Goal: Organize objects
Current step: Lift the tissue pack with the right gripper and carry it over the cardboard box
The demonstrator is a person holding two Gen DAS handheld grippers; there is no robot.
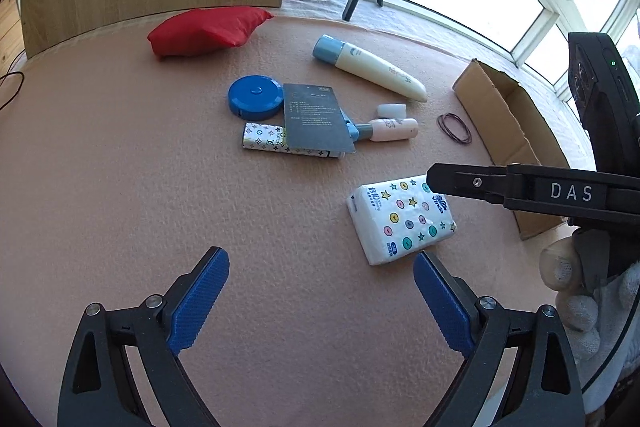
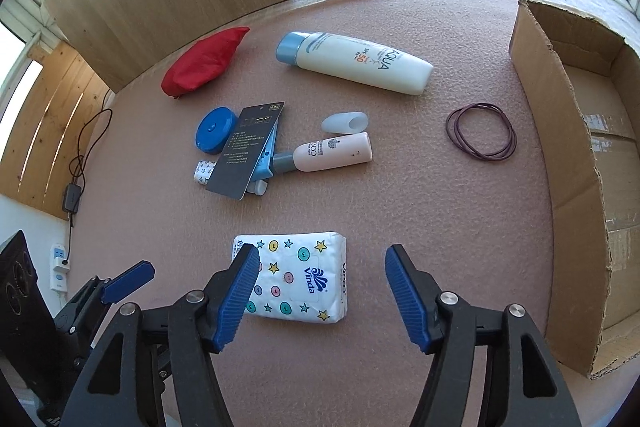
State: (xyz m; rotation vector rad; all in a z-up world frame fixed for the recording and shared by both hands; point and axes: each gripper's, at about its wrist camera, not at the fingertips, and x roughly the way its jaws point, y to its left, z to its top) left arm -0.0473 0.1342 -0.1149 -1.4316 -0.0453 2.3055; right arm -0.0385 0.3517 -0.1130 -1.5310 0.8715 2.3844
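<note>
Both grippers gaped empty; the right gripper (image 2: 320,301) hung over the tissue pack (image 2: 298,277) at lower centre, and should have straddled its short sides before lifting toward the cardboard box (image 2: 560,131) at right

Red pouch (image 2: 204,63), blue tape measure (image 2: 214,129), star-patterned white tissue pack (image 2: 304,275).

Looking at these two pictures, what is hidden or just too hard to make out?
- Patterned tube: its middle lies under the dark card in both views.
- Cardboard box: the right wrist view's edge cuts it off, and the left wrist view shows little of its inside.
- Small print on the card: too tiny to read in either view.
- Tissue pack: one corner sits behind the right tongs; in the left wrist view a black arm of those tongs crosses it.
</note>
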